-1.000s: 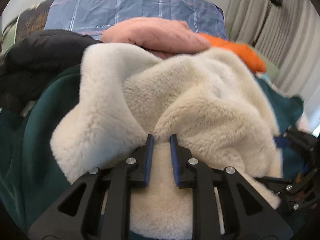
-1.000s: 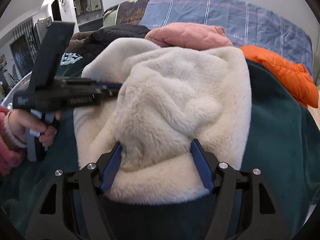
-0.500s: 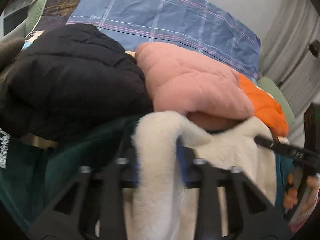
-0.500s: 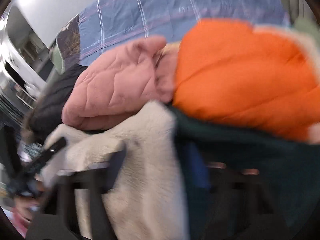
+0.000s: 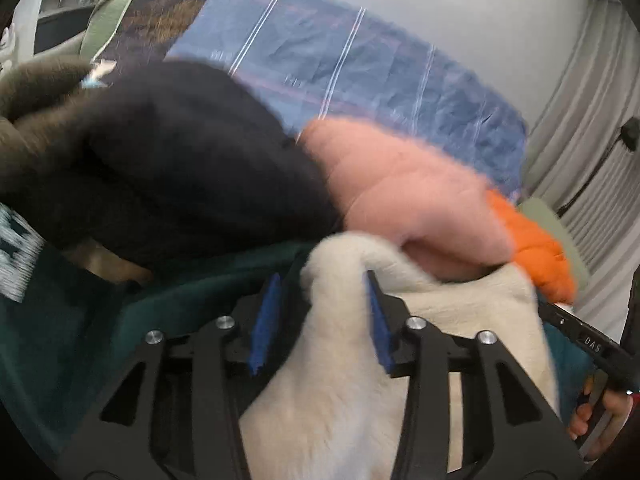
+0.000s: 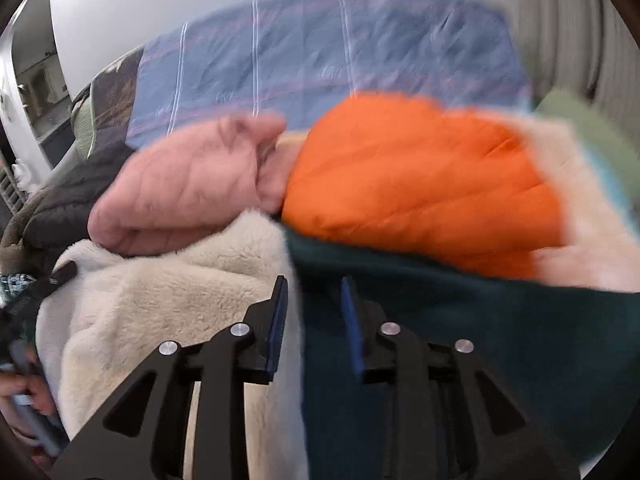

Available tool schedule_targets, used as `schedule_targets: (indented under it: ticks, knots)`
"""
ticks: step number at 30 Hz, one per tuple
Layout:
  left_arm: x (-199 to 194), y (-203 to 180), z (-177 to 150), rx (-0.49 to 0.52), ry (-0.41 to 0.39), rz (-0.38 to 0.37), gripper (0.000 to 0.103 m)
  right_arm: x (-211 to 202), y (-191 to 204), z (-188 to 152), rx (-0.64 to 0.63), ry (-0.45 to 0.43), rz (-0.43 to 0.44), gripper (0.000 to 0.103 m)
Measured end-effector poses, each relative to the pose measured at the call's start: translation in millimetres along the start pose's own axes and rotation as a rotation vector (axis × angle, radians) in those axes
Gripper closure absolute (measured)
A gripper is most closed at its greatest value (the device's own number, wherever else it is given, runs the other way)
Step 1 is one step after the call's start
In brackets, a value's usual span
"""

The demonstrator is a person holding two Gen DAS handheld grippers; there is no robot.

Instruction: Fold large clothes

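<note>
Left gripper (image 5: 320, 312) pinching cream fleece (image 5: 360, 380); right gripper (image 6: 314, 316) clamping its edge

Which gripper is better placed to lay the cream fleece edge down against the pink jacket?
Left, probably. The left gripper has the cream fleece bunched between its pads, right under the pink jacket. The right gripper straddles the fleece's seam with the dark green fabric, nearer the orange jacket.

We see bed under blue striped sheet (image 6: 320, 64) | piled on it: black jacket (image 5: 172, 168), pink quilted jacket (image 6: 180, 188), orange puffer (image 6: 420, 184) | dark green fleece blanket (image 6: 500, 320) in front.
</note>
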State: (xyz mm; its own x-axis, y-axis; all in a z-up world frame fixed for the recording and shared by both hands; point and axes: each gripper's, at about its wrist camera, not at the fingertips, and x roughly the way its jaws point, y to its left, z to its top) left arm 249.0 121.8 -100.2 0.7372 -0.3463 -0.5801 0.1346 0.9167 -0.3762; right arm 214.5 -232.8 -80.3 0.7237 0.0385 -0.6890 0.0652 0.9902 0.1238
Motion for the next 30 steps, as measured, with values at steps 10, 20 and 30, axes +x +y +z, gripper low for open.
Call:
schedule_targets:
  ticks: [10, 20, 30]
  knots:
    - [9.2, -43.2, -70.6, 0.158, 0.217, 0.022, 0.066, -15.3, 79.5, -77.3, -0.226, 0.162, 0.246, 0.063]
    - [-42.2, -15.9, -62.8, 0.059, 0.181, -0.062, 0.042, -17.5, 81.2, -89.0, -0.252, 0.168, 0.203, 0.061]
    - [-180.5, 188.6, -100.7, -0.478, -0.070, 0.304, 0.045, -29.1, 113.1, -70.1, -0.225, 0.143, 0.327, 0.051]
